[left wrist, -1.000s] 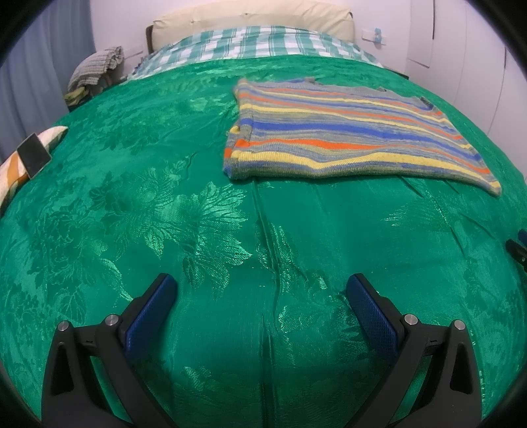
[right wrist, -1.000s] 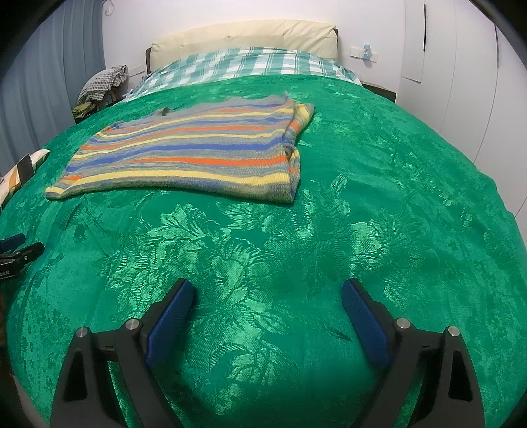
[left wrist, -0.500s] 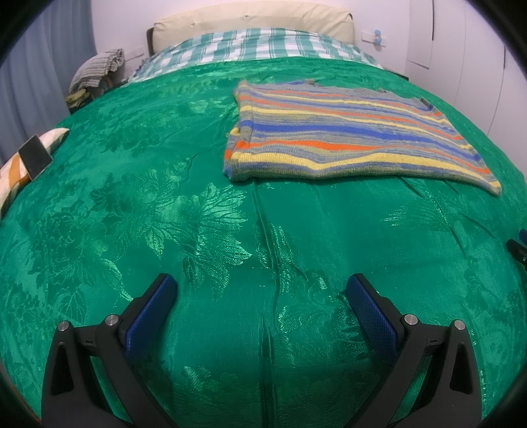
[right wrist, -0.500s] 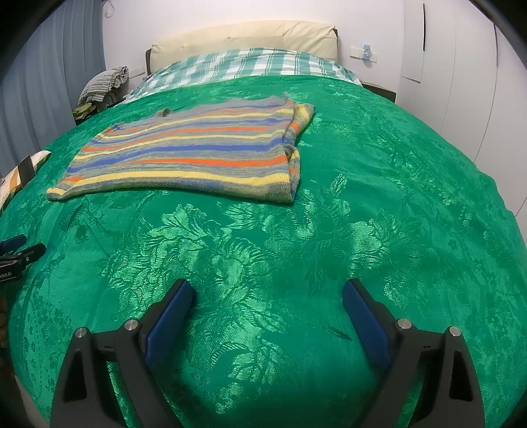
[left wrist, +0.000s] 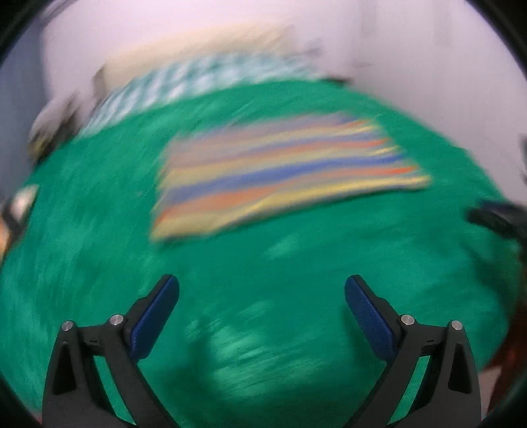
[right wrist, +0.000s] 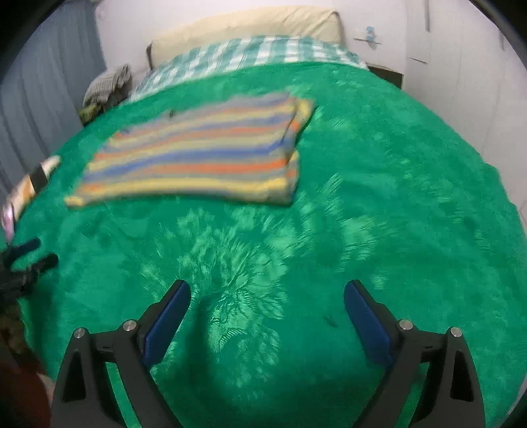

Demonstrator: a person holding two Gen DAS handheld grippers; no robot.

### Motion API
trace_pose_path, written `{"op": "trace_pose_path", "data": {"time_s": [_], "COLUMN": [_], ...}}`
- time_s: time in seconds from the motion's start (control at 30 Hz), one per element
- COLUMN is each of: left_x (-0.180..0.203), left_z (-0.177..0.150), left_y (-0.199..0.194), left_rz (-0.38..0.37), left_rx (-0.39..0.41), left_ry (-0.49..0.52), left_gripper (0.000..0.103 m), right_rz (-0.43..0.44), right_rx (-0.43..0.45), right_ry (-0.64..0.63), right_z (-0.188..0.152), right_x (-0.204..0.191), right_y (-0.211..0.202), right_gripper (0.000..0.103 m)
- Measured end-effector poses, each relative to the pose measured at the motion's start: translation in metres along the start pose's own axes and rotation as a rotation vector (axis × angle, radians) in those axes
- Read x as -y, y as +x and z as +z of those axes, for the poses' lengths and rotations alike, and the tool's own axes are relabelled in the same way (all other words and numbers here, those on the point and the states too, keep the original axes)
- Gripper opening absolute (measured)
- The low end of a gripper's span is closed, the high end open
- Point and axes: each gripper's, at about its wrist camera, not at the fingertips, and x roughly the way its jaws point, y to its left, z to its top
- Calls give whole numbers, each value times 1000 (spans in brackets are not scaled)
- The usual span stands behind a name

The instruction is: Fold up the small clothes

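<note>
A striped knit garment (left wrist: 280, 174) in blue, orange, yellow and grey lies folded flat on the green bedspread (left wrist: 263, 263); it also shows in the right wrist view (right wrist: 197, 154). My left gripper (left wrist: 262, 293) is open and empty, well short of the garment; this view is blurred by motion. My right gripper (right wrist: 266, 293) is open and empty over bare bedspread (right wrist: 378, 197), with the garment ahead to its left. The left gripper's fingers (right wrist: 29, 253) show at the left edge of the right wrist view.
A checked sheet (right wrist: 250, 56) and a cream headboard (right wrist: 243, 26) lie at the far end. A pile of clothes (right wrist: 105, 85) sits at the far left. A patterned cushion with a dark phone (right wrist: 33, 181) lies on the bed's left edge. White walls stand on the right.
Both grippers have pulled back and risen from the bed, so the garment looks smaller and farther. The left wrist view has swung and blurred. Both stay open.
</note>
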Motion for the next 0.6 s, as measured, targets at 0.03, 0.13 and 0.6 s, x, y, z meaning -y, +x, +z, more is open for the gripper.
{"op": "trace_pose_path", "data": {"time_s": [0.03,0.13,0.6], "left_x": [22,87,151], "left_z": [12,47,105], "left_y": [3,38,159], "left_rz": [-48,-202,-256], "left_rx": [8,-41,-57], "left_ry": [56,170,168], "left_gripper": [101,101,12], "right_rz": [8,55,480], "right_rx": [22,39,-205], "right_ry": [26,110,312], "right_z": [5,25,175], "right_x": [10,39,110], "right_y": [-9,-12,151], "right_gripper": [93,93,83]}}
